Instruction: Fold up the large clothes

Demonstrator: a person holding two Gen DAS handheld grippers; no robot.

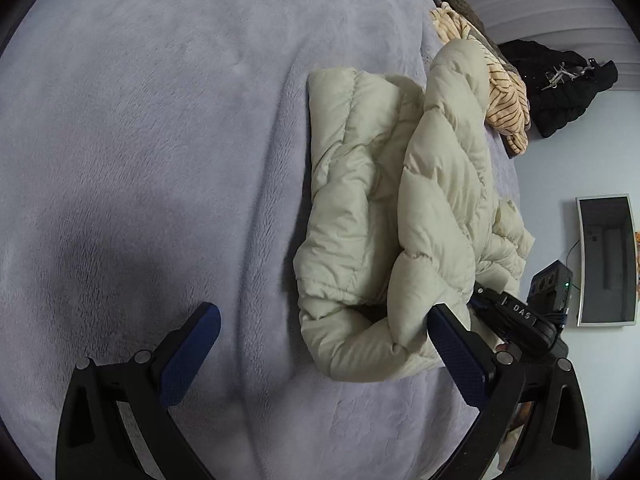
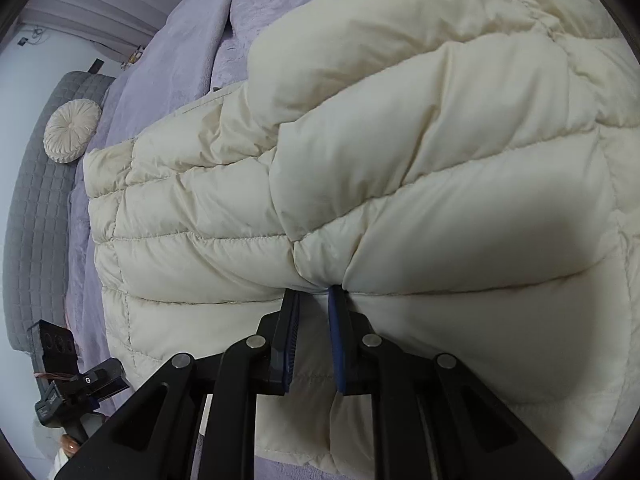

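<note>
Looking down along my left gripper (image 1: 324,320), I see its two blue-padded fingers standing wide apart with nothing between them, over the lavender blanket (image 1: 160,140) that covers the bed. To the right of them lies the one cream puffer jacket (image 1: 360,200), partly folded, its quilted bulk heaped toward the bed's edge, and the pad of my right-hand finger sits just beside its near fold. Beyond the jacket are a peach striped garment (image 1: 506,100) and one black garment (image 1: 560,88) hanging by the wall. Farther right, the only writing I can read is "DAS" in white letters on my right gripper (image 1: 516,316), seen past the jacket's edge; beside it a black box (image 1: 552,280) shows a small green light, and one flat screen (image 1: 606,260) is mounted on the wall. In the right wrist view, from the left, come one grey quilted headboard (image 2: 36,220), one round pleated cushion (image 2: 72,130) and my left gripper (image 2: 80,384) at the lower edge, its markings too small to read. At the centre my right gripper (image 2: 314,300) is pinched shut on a fold of the jacket (image 2: 440,160), the cloth puckering between the pads.
</note>
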